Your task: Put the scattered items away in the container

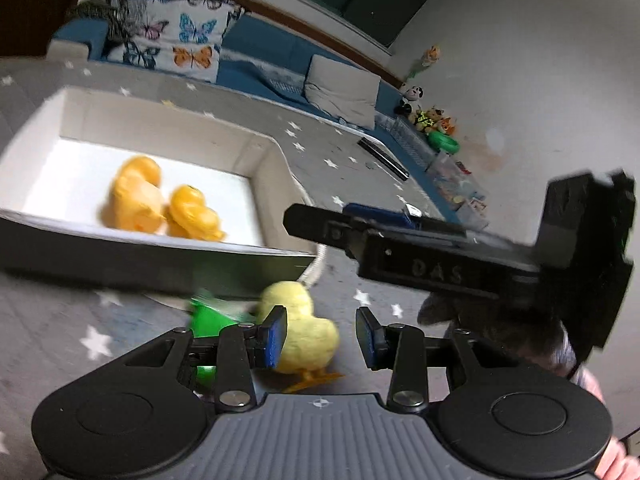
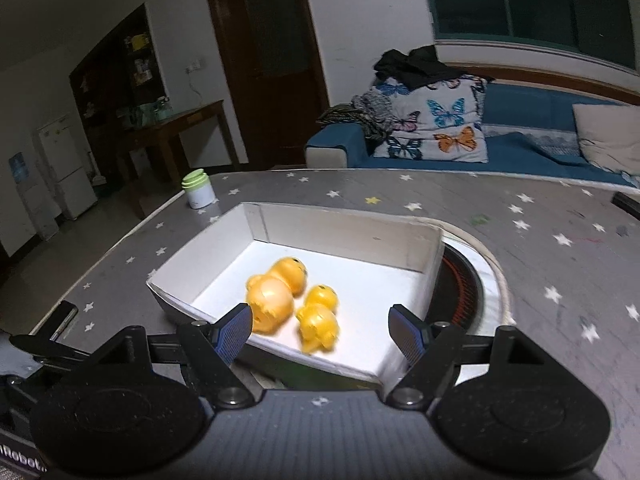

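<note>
The left hand-held gripper (image 1: 322,336), jaws wide and empty, frames a pale yellow duck (image 1: 304,332) on the tabletop (image 1: 48,320), at the white box's (image 1: 272,168) five o'clock. Blur risks a knock, not a grasp. The right hand-held gripper (image 2: 320,330) hangs empty, jaws apart, over two orange ducks (image 2: 294,304) inside.

Left gripper (image 1: 322,334) angled downward, fingers (image 1: 276,336) spread, nothing clamped between. Right gripper (image 2: 320,332) likewise tilted, fingers (image 2: 234,332) held apart.

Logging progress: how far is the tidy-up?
Done: two orange ducks lie in the white box. In hand: nothing; left gripper and right gripper are open and empty. Left: the pale yellow duck and a green item on the tabletop outside the box.
</note>
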A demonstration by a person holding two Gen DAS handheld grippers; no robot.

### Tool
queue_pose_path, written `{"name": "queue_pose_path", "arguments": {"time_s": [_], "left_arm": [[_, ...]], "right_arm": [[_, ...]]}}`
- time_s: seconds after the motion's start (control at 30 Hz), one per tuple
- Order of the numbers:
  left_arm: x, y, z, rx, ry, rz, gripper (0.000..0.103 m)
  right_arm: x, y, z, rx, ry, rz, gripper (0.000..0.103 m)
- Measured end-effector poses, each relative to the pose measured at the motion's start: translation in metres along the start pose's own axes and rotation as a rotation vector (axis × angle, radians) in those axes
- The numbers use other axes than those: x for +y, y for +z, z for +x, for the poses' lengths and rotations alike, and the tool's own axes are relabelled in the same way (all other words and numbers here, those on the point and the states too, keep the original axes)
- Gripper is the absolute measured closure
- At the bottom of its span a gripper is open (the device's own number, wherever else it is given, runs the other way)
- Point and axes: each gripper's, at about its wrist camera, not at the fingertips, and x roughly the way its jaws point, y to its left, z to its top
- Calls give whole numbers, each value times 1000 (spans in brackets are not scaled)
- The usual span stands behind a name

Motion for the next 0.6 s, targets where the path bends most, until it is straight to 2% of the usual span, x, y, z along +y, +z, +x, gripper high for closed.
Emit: {"name": "queue_pose_path", "arguments": {"time_s": [0.13, 0.37, 0.5, 0.6], "left_arm": [[-4, -2, 12, 24, -2, -28, 63], [-28, -16, 27, 28, 76, 105, 63], [-42, -29, 35, 1, 167, 201, 63], [-44, -35, 41, 17, 182, 216, 63]], "right_arm": [[-17, -6, -8, 0, -10, 33, 26], [-49, -9, -14, -5, -25, 79, 26], [-58, -10, -10, 5, -14, 79, 26], [-64, -11, -7, 17, -4, 78, 26]]}}
